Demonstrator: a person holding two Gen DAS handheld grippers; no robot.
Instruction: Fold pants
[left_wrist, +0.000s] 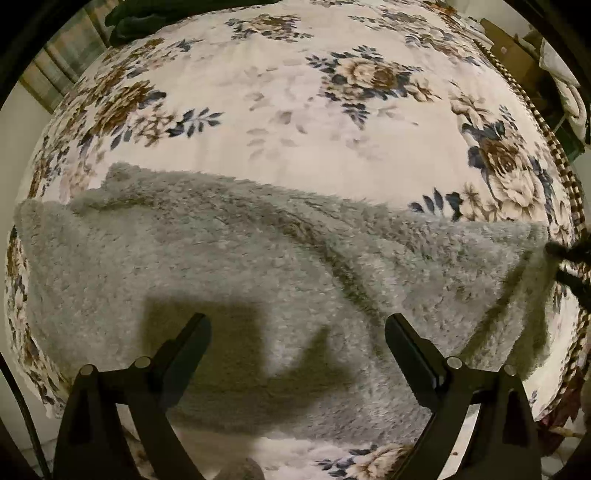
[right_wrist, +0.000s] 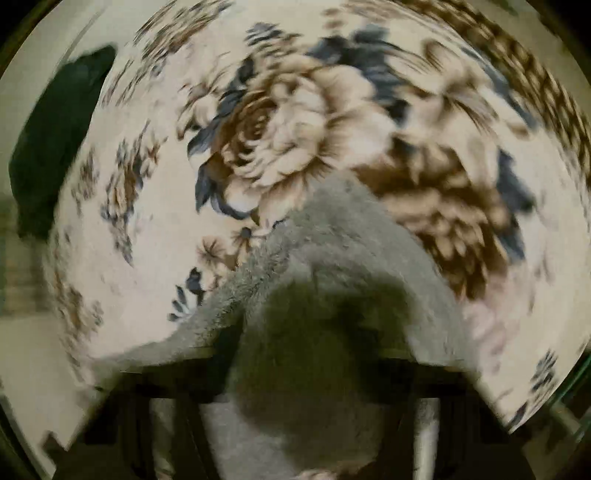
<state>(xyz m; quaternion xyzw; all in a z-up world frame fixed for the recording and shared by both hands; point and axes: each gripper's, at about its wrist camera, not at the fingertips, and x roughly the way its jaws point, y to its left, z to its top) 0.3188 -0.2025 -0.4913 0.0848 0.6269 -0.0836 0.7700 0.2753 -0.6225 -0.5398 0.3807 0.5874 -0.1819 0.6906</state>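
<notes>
Left wrist: pants (left_wrist: 258, 266) edge meets bedspread (left_wrist: 295, 129).

Support surface: bed (left_wrist: 295, 155), covered by a cream blanket printed with brown and blue flowers.
Blanket edge: checked brown trim (left_wrist: 554, 155) along the right side.
Item on bed, centre: grey fleece pants (left_wrist: 258, 266), spread flat across the blanket.
Item on bed, far left corner: dark green cloth (left_wrist: 147, 18), bunched.

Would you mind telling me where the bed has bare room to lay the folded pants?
Bare floral blanket lies beyond the grey fleece pants, up to the dark clothing at the far left corner. The near half is crowded.
</notes>
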